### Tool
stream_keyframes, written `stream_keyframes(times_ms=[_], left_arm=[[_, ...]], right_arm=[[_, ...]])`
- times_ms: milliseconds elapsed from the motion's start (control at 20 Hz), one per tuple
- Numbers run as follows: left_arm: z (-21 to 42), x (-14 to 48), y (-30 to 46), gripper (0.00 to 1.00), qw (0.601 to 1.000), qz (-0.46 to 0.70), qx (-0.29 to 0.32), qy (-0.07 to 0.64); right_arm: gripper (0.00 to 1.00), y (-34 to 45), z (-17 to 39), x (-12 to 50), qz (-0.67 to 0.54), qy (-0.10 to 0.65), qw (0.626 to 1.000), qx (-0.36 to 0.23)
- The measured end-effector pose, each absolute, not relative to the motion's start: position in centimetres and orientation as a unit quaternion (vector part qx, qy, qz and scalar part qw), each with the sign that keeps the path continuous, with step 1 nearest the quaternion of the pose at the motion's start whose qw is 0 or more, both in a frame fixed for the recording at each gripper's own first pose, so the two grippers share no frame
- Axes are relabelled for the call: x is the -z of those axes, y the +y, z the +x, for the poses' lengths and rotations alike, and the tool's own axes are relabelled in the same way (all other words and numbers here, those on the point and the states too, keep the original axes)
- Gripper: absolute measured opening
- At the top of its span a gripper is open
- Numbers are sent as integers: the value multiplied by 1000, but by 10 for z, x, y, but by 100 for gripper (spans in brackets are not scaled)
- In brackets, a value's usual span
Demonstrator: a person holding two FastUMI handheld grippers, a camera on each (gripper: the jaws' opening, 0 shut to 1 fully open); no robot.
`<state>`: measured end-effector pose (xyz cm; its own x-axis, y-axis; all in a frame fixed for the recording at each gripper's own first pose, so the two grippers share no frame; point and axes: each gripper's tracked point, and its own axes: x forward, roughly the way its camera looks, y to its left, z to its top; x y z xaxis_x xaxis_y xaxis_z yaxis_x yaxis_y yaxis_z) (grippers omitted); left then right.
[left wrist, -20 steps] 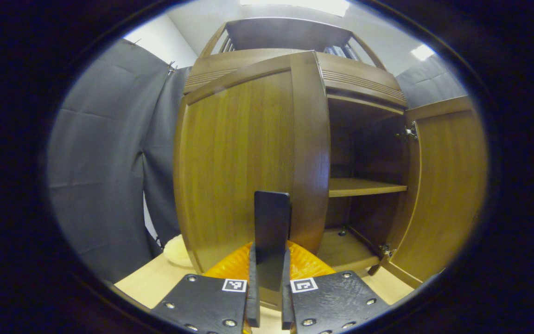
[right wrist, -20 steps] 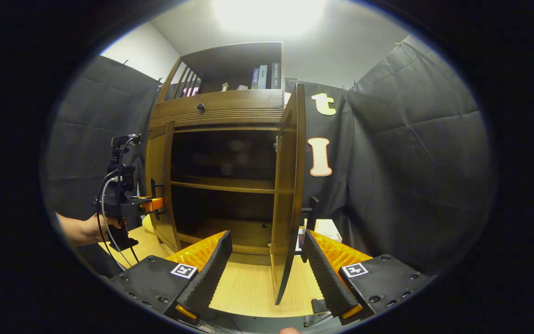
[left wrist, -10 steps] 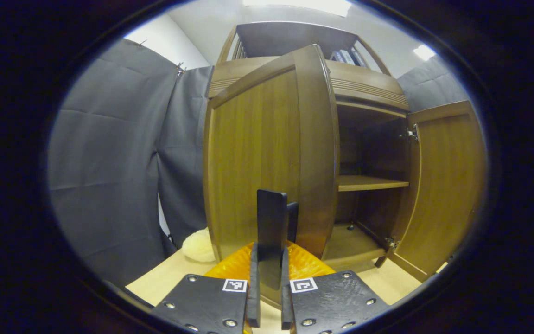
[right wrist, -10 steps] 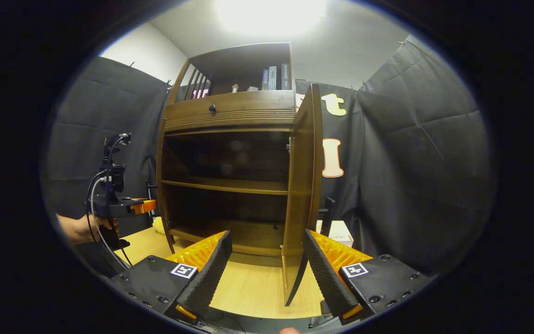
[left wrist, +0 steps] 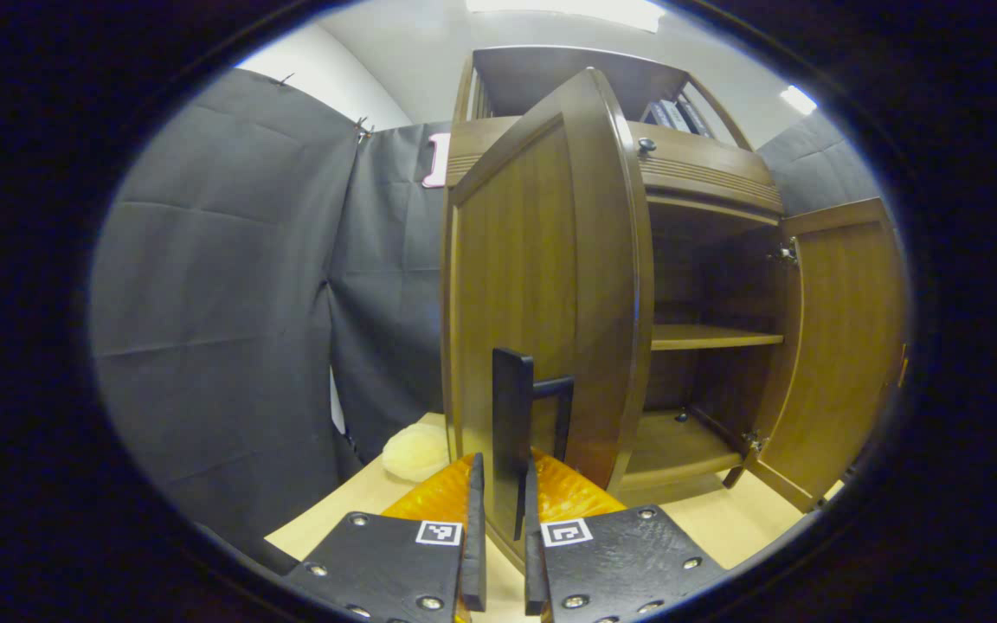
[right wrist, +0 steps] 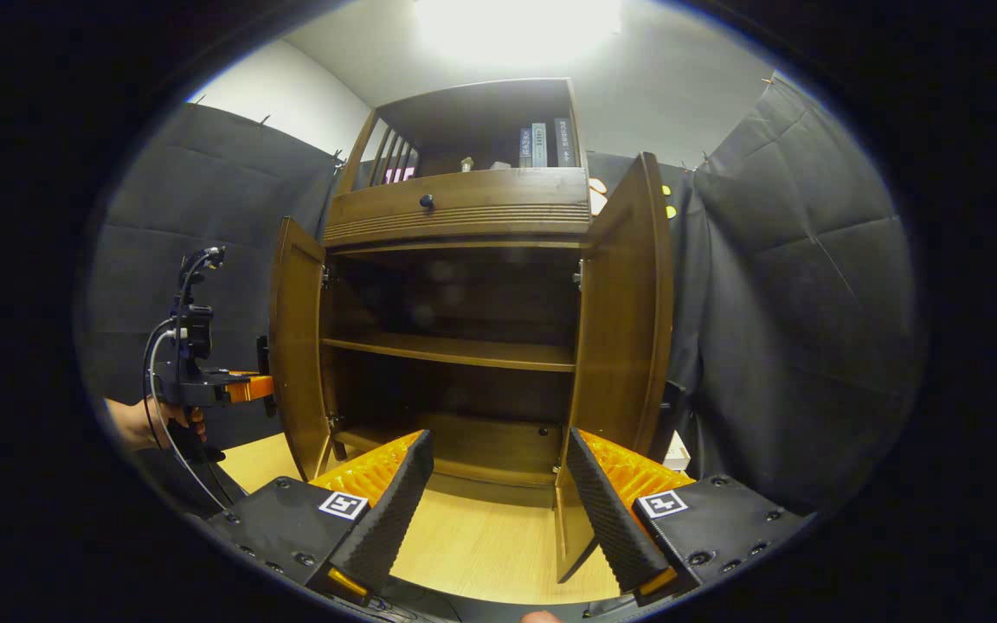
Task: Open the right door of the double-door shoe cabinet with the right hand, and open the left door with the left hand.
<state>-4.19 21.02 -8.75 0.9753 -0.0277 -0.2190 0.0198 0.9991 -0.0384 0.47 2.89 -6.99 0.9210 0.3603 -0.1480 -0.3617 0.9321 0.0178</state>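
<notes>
In the left gripper view, your left gripper (left wrist: pixel 498 528) sits at the bottom centre with its jaws pinching the dark vertical handle (left wrist: pixel 511 415) of the left door (left wrist: pixel 542 294). That door stands swung well out from the shoe cabinet (left wrist: pixel 697 173), edge toward you. Past it the right door (left wrist: pixel 845 346) hangs open too, with a bare inner shelf (left wrist: pixel 710 336) between them. A pale fluffy lump (left wrist: pixel 416 450) lies on the light wood table (left wrist: pixel 723 519) just left of the left door.

In the right gripper view, your right gripper (right wrist: pixel 498 510) has its jaws spread wide, holding nothing, apart from the right door (right wrist: pixel 628 303) just ahead of it. Both doors are open; left door (right wrist: pixel 295 337) angled out. Your left gripper (right wrist: pixel 243 388) is at that door's outer face, a hand (right wrist: pixel 148 422) behind it. Books (right wrist: pixel 542 143) stand on the top shelf.
</notes>
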Motion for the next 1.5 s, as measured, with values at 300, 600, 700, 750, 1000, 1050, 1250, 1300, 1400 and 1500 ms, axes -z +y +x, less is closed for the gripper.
stream_keyframes(times_ms=[300, 600, 700, 750, 1000, 1050, 1250, 1300, 1400, 1500], left_arm=[[-53, 104, 274, 14, 991, -21, -43, 124], [-50, 104, 293, 5, 993, -11, 2, 116], [-50, 109, 305, 9, 993, -15, 15, 114], [-50, 109, 312, 9, 993, -15, 23, 114], [-44, 110, 331, 5, 992, -17, 69, 108], [-43, 111, 338, 5, 992, -16, 77, 103], [-44, 114, 345, 5, 990, -16, 101, 101], [-44, 113, 343, 7, 989, -16, 102, 102], [-44, 114, 344, 13, 989, -14, 100, 104], [-47, 115, 349, 9, 990, -11, 93, 105]], right_arm=[[98, 62, 16, 73, -8, 76, 973, -217], [98, 100, 40, 77, -8, 81, 965, -249], [94, 115, 41, 82, -7, 87, 961, -262], [94, 122, 42, 83, -7, 89, 960, -267], [94, 155, 46, 87, -10, 87, 952, -292], [94, 161, 47, 89, -10, 87, 951, -297], [94, 175, 52, 91, -9, 90, 947, -308], [94, 176, 53, 91, -8, 91, 947, -310], [94, 178, 55, 91, -5, 90, 946, -312], [94, 177, 52, 90, -6, 90, 946, -312]])
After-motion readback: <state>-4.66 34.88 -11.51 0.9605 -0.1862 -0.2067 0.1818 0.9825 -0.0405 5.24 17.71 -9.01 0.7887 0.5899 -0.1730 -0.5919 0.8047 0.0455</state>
